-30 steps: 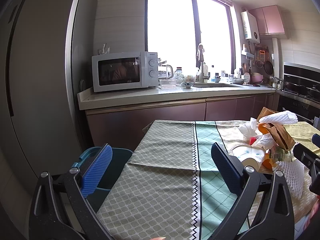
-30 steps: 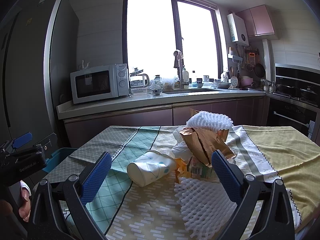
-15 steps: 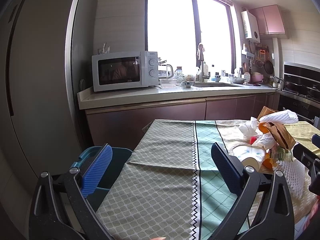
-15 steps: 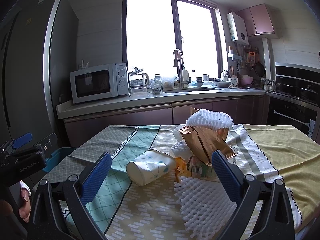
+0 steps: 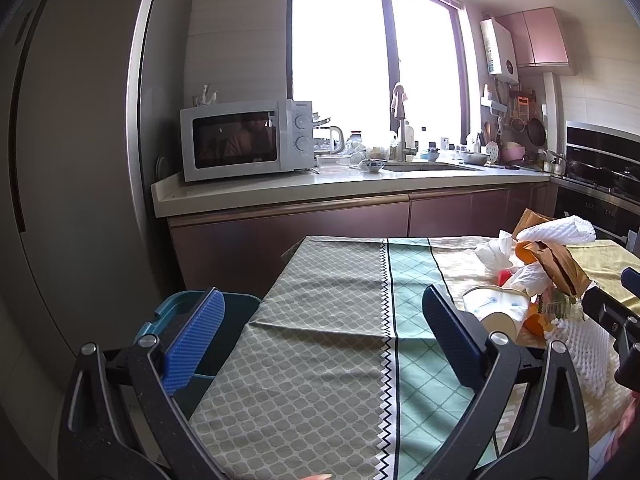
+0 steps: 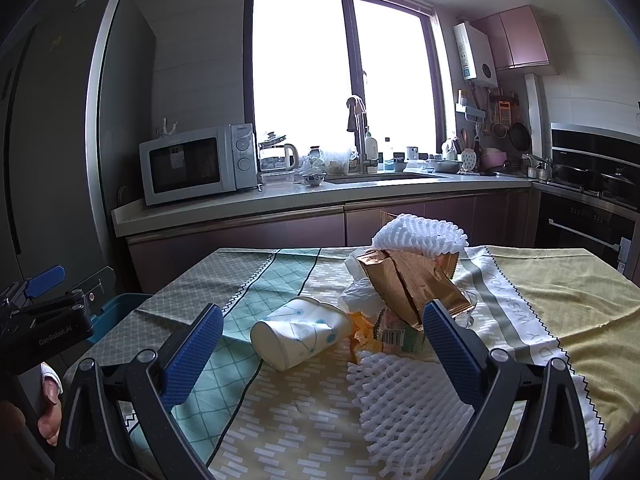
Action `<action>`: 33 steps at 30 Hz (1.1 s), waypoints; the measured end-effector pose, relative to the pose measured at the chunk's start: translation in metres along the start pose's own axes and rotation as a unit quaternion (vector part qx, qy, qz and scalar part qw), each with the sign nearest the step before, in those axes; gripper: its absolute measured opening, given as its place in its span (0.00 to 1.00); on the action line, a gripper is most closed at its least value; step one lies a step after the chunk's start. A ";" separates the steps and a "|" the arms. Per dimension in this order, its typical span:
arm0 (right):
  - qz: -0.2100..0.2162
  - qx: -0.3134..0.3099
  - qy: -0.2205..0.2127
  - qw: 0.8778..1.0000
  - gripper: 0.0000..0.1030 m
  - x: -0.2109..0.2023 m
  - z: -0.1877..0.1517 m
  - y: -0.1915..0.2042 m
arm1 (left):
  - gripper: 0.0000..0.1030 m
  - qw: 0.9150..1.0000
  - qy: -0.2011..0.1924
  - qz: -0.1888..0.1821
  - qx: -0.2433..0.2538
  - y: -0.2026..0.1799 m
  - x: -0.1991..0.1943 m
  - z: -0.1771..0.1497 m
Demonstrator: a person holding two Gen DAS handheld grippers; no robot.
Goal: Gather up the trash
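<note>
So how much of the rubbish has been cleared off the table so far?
Nothing looks cleared yet. The paper cup, foam net, brown paper bag and crumpled wrappers all sit piled on the tablecloth. Both the left claw and right claw are open and empty. The blue bin waits beside the table; every piece is left to move.

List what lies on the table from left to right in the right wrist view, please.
Paper cup → orange peel → foam net; behind them, the gold bag with a second foam net on top.
</note>
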State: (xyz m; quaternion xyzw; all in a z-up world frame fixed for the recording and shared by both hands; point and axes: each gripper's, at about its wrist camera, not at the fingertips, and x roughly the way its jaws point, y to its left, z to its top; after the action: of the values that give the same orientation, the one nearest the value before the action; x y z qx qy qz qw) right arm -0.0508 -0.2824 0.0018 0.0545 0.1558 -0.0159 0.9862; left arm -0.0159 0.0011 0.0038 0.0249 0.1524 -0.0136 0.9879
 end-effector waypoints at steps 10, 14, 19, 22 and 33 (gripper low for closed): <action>0.002 0.002 0.003 1.000 0.94 0.004 -0.001 -0.001 | 0.95 1.000 0.003 -0.003 0.002 -0.004 0.002 -0.002; 0.002 0.002 0.002 1.000 0.94 0.005 -0.001 -0.002 | 0.95 1.000 0.005 -0.003 0.003 -0.005 0.003 -0.001; 0.003 0.002 0.002 1.000 0.94 0.005 -0.002 -0.003 | 0.95 1.000 0.006 -0.005 0.003 -0.005 0.003 -0.001; 0.002 0.003 0.003 1.000 0.94 0.004 -0.002 -0.005 | 0.95 1.000 0.010 -0.012 0.004 -0.007 0.004 -0.002; -0.033 0.015 0.043 0.998 0.94 0.015 -0.002 -0.047 | 0.95 0.990 0.088 -0.107 0.030 -0.037 0.039 -0.001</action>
State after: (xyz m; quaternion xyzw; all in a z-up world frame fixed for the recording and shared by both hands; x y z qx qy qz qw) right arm -0.0390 -0.3290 -0.0098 0.0649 0.1994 -0.0486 0.9766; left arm 0.0198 -0.0368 -0.0105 0.0396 0.2402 -0.1216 0.9623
